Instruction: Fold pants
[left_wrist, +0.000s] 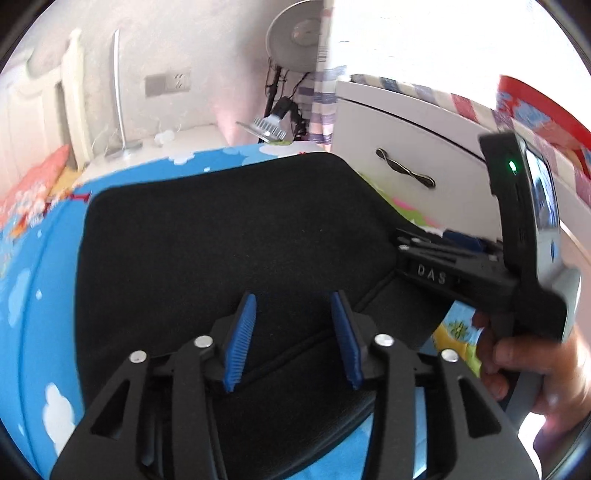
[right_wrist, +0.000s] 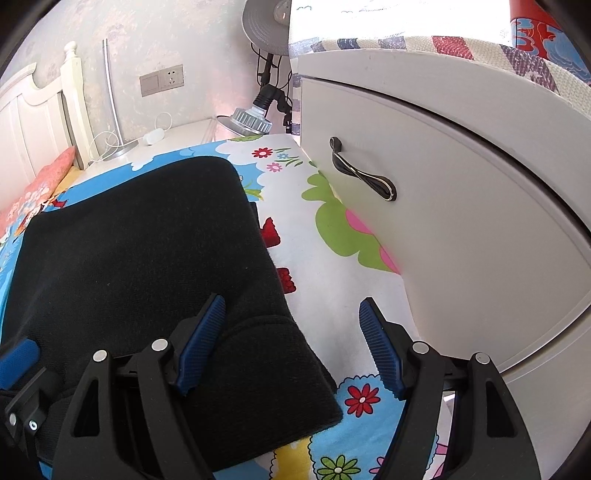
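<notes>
The black pants (left_wrist: 229, 236) lie folded into a thick flat stack on a bright cartoon-print sheet (left_wrist: 40, 295). My left gripper (left_wrist: 293, 306) is open above the near part of the stack, holding nothing. The right gripper's body (left_wrist: 517, 258) shows at the right of that view, held in a hand. In the right wrist view the pants (right_wrist: 147, 258) fill the left half. My right gripper (right_wrist: 291, 306) is open over their near right corner, one blue finger over the cloth, the other over the sheet (right_wrist: 332, 280). It holds nothing.
A white cabinet (right_wrist: 461, 229) with a metal handle (right_wrist: 364, 177) stands close on the right. Behind are a lamp (right_wrist: 247, 120), a white bedside table (right_wrist: 184, 134), a headboard (right_wrist: 33, 118) and a pink pillow (right_wrist: 40, 184).
</notes>
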